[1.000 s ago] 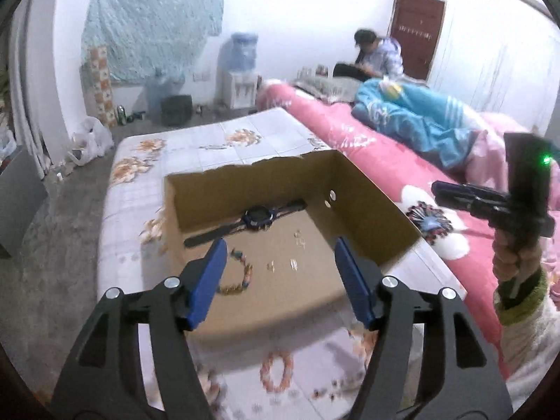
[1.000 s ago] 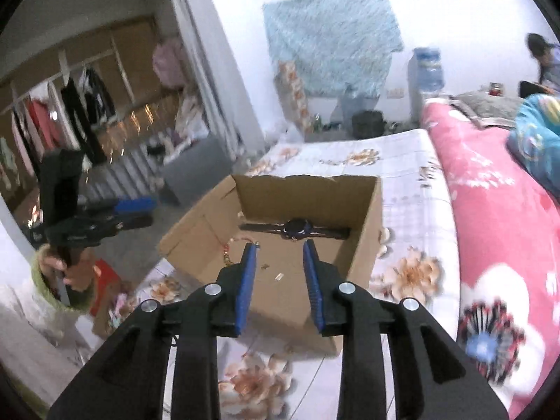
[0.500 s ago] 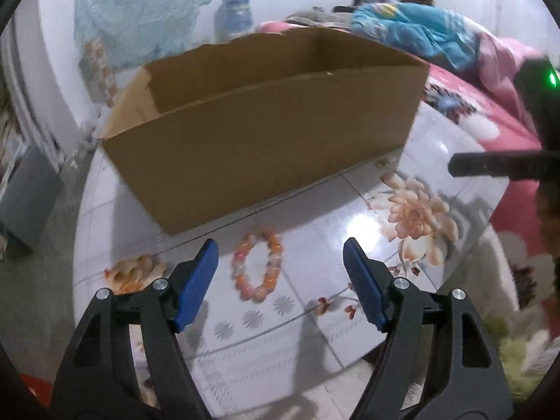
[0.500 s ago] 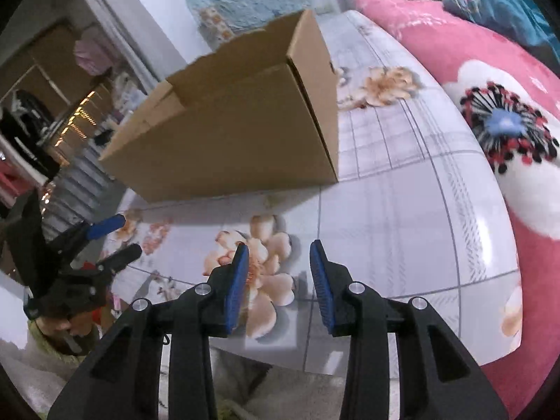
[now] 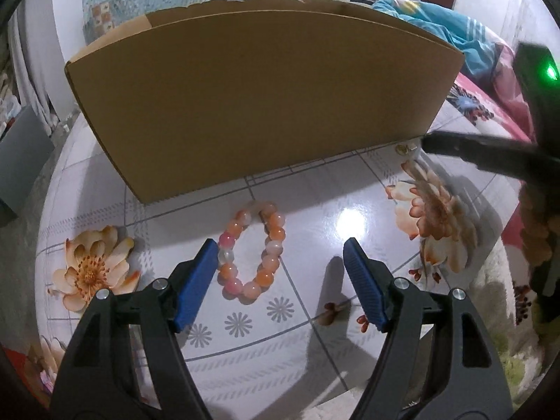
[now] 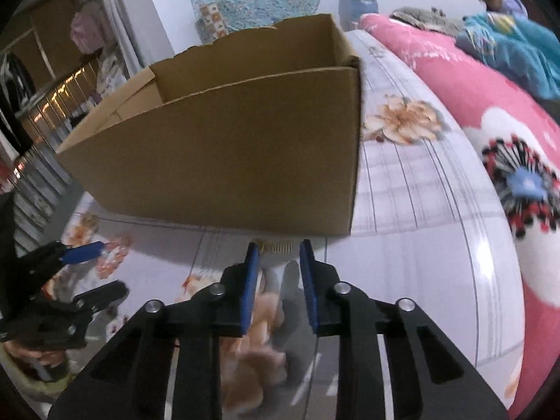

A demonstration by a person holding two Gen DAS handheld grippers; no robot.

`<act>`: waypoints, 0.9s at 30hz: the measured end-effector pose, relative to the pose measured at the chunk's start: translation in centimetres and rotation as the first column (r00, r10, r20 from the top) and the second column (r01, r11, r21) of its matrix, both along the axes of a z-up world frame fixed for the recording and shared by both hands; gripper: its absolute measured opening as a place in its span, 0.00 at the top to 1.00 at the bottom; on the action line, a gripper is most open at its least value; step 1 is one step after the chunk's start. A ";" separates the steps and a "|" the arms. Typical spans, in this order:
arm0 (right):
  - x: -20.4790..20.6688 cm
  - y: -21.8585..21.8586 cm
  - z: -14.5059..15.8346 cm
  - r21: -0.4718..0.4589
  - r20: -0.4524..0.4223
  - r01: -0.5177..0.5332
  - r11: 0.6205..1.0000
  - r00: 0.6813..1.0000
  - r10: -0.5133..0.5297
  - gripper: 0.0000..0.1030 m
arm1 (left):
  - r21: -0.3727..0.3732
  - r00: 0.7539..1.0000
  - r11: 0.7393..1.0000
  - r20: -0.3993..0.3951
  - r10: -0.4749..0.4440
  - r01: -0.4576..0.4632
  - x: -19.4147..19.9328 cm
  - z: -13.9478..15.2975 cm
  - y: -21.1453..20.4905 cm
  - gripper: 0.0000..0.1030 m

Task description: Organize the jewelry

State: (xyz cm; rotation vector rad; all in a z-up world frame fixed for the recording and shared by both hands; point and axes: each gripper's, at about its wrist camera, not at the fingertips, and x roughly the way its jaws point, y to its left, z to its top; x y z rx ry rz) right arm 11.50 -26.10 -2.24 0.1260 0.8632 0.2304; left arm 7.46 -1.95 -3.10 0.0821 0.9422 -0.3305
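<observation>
Both grippers empty: left gripper (image 5: pixel 278 252) spread around bead bracelet (image 5: pixel 252 250), right gripper (image 6: pixel 278 252) closing near small clip (image 6: pixel 276 246).

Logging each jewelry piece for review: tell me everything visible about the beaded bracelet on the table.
The beaded bracelet is a closed loop of round, glossy beads in orange, pink and milky white, stone-like in look. It lies flat on the flowered tablecloth, just in front of the cardboard box. It sits between the open left gripper fingers, nearer the left finger; contact unclear.
</observation>
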 end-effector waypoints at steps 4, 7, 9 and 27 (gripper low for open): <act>0.6 0.9 0.0 0.005 0.002 -0.048 0.999 0.999 0.048 0.81 | 0.015 1.000 1.000 0.010 -0.005 0.005 -0.4 0.1 -0.6 0.31; 1.0 1.5 -0.2 -0.002 -0.002 -0.064 0.998 0.998 0.064 0.81 | 0.015 1.000 1.000 0.013 -0.004 0.004 -0.5 0.1 -0.7 0.30; 1.2 1.7 -0.4 -0.007 -0.010 -0.069 0.998 0.998 0.069 0.81 | 0.006 1.000 1.000 0.013 -0.003 0.003 -0.6 0.1 -0.8 0.29; -0.5 3.9 -0.7 0.013 -0.057 -0.207 0.978 0.977 0.207 0.89 | -0.041 0.999 0.998 0.032 0.041 -0.040 -1.7 0.7 0.7 0.20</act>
